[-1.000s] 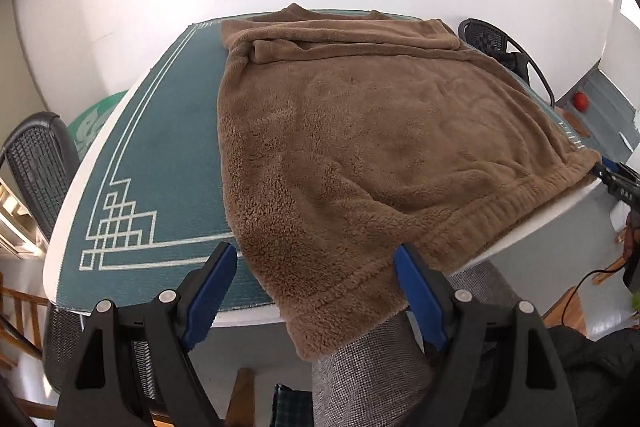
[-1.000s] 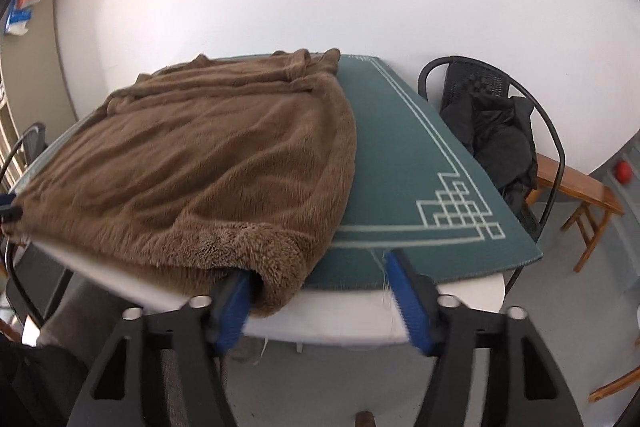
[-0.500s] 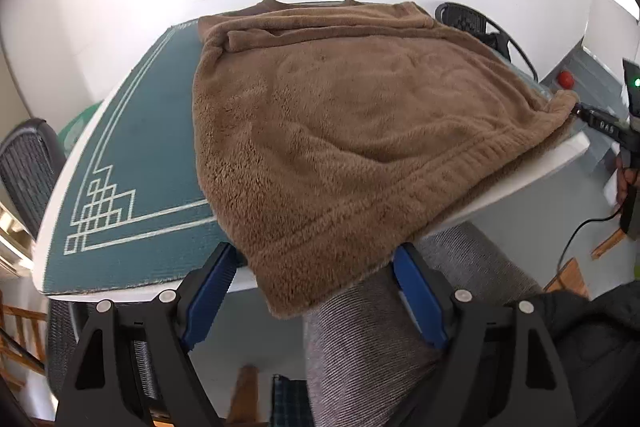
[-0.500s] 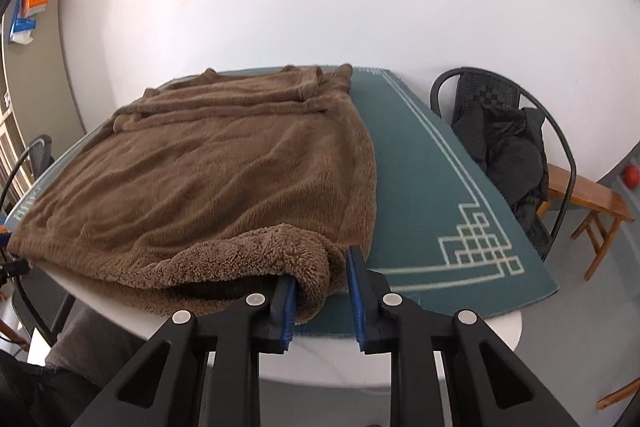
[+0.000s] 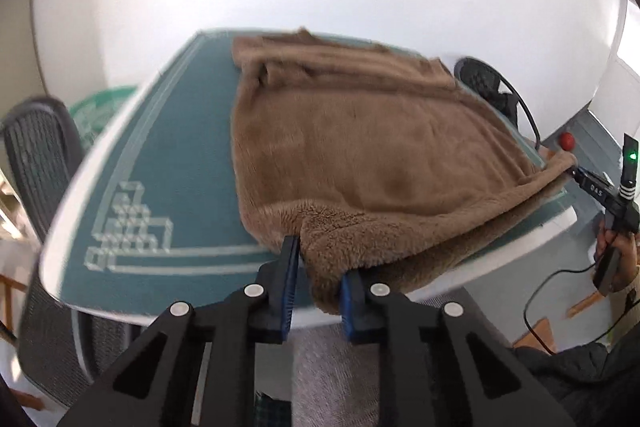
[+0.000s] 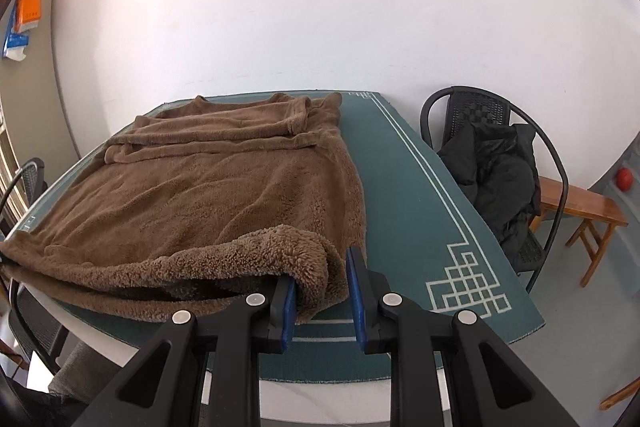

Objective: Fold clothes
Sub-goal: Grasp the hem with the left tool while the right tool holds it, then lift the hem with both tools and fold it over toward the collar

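Note:
A brown fleece garment [image 5: 380,155] [image 6: 220,187] lies spread on the green mat [image 5: 180,155] [image 6: 400,187] over the white table, sleeves folded across at the far end. My left gripper [image 5: 318,263] is closing its jaws; its blue pads pinch the near left hem corner, raised a little off the table. My right gripper [image 6: 320,275] is shut on the near right hem corner, which curls up and shows the fluffy inside. In the left wrist view the right gripper [image 5: 574,169] shows at the far right, holding that other corner.
A black chair [image 6: 500,167] with a dark jacket on it and a wooden bench [image 6: 580,203] stand right of the table. A mesh chair [image 5: 36,155] stands at its left. A person's grey trouser leg [image 5: 332,367] is under the near edge.
Both grippers went from open to closed on the hem corners, the right one first and then the left. The near hem has lifted slightly off the table edge.

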Demonstrator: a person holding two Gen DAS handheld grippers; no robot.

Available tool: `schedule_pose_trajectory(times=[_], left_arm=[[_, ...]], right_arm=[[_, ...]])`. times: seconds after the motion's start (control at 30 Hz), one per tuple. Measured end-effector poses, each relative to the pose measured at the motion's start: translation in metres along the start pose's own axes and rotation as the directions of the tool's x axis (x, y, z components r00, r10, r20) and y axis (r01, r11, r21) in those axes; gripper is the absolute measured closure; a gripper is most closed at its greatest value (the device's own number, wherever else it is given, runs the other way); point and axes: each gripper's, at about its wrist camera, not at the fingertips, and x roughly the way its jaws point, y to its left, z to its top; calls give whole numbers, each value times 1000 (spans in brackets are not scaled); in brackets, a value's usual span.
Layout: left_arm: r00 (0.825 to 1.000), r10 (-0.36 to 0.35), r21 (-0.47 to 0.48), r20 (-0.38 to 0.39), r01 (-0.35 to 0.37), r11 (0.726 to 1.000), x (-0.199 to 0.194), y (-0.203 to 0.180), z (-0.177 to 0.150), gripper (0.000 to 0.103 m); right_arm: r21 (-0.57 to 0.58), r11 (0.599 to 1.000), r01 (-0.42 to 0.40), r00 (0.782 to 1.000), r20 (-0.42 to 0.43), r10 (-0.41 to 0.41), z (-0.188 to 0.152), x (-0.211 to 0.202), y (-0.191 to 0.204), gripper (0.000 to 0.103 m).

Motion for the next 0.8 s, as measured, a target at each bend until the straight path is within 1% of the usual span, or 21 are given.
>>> schedule_pose_trajectory(times=[0.1, 0.2, 0.37, 0.57, 0.7, 0.8], left_arm=[[998, -3, 3, 67, 2, 1000, -19, 2, 15, 82], [991, 2, 7, 136, -3, 1000, -35, 2, 35, 82], [975, -8, 6, 223, 7, 1000, -54, 3, 76, 82], [950, 10, 13, 312, -15, 1000, -66, 4, 133, 82], [941, 14, -7, 339, -13, 1000, -58, 10, 175, 82], [942, 3, -50, 337, 15, 999, -44, 21, 206, 82]], right_arm=[[-15, 1000, 1, 1000, 24, 0, 6, -6, 1, 79], [-35, 999, 5, 998, 57, -3, 17, -13, 5, 79], [-71, 997, 14, 991, 137, -4, 52, -27, 9, 79], [-101, 995, 21, 969, 246, 5, 117, -39, 8, 79], [-82, 997, 11, 960, 281, 12, 161, -27, 7, 79], [-41, 999, -9, 959, 282, 20, 194, -6, 3, 79]])
